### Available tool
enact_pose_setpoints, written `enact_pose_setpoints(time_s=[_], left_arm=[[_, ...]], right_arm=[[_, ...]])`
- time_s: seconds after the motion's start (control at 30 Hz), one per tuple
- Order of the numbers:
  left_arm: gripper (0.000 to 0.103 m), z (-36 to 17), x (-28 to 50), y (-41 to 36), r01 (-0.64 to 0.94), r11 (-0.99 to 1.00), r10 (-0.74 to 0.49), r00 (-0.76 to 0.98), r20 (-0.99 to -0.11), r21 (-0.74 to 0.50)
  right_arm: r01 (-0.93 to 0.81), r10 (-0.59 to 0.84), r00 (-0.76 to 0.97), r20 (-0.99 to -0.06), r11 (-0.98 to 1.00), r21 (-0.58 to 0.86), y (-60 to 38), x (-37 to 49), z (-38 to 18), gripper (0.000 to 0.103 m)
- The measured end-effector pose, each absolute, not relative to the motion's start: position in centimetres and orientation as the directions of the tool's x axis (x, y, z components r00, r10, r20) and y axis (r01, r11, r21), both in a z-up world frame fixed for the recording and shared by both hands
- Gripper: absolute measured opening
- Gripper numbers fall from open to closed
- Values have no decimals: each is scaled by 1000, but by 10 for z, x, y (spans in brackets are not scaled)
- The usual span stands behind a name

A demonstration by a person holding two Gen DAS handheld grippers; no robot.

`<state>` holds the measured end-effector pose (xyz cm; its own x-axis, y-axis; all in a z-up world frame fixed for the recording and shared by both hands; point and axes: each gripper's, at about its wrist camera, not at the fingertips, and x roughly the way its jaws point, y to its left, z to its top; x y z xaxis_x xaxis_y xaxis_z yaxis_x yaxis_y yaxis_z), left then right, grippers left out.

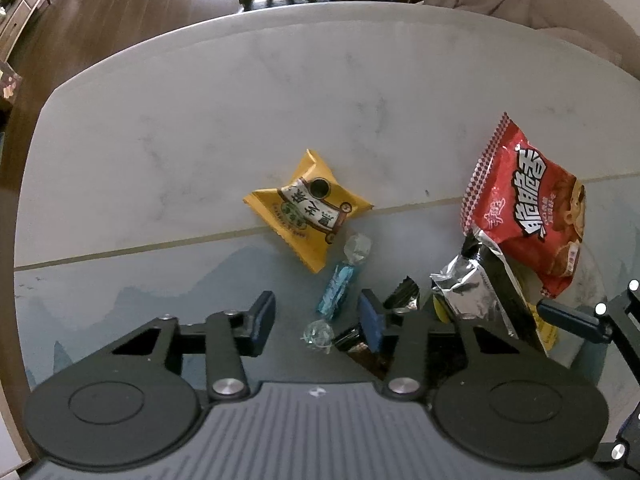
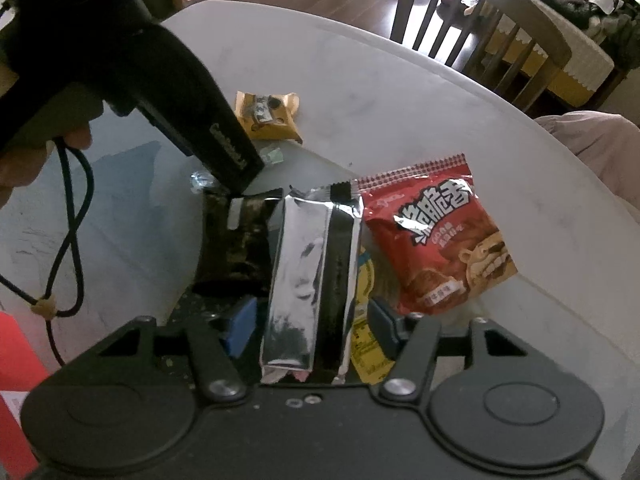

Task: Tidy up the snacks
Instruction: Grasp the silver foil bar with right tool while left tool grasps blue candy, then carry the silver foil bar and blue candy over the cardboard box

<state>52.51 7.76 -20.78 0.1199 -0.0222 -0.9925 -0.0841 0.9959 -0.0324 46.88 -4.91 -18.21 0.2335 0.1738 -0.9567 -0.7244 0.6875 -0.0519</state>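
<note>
In the left wrist view my left gripper [image 1: 316,318] is open and empty over the table, with a blue candy [image 1: 338,288] lying just ahead between its fingers. A yellow snack packet [image 1: 310,210] lies farther ahead. A red snack bag [image 1: 530,208] and a silver-black packet [image 1: 480,292] lie to the right. In the right wrist view my right gripper [image 2: 310,326] is open around the silver-black packet [image 2: 316,276], its pads apart from the wrapper. A dark packet [image 2: 236,244] lies left of it, the red bag [image 2: 436,240] right. The yellow packet [image 2: 266,114] lies far back.
The white marble table [image 1: 240,92] has a rounded far edge. A wooden chair [image 2: 480,20] stands behind it. The left gripper's body [image 2: 160,80] and a black cord [image 2: 72,220] fill the left of the right wrist view. A red box [image 2: 14,380] sits at the near left.
</note>
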Motion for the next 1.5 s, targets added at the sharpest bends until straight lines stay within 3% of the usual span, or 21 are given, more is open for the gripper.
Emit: enact_pose_setpoints(time_s=[0.13, 0.27, 0.4, 0.93, 1.5], left_arm=[[37, -209, 525, 70, -66, 998, -5, 132, -991, -14], [22, -206, 524, 65, -62, 998, 2, 149, -989, -7], [13, -203, 522, 62, -70, 997, -1, 160, -987, -12], [12, -168, 500, 79, -129, 991, 5, 214, -977, -23], [12, -54, 440, 85, -136, 990, 13, 340, -940, -36]], right_arm=[[-719, 170, 234, -957, 693, -52, -47, 469, -186, 53], [-713, 173, 223, -959, 700, -40, -49, 467, -187, 44], [-705, 180, 228, -957, 709, -34, -51, 467, -187, 42], [-649, 254, 241, -937, 760, 39, -77, 462, -149, 42], [-638, 334, 319, -887, 768, 59, -97, 416, -62, 42]])
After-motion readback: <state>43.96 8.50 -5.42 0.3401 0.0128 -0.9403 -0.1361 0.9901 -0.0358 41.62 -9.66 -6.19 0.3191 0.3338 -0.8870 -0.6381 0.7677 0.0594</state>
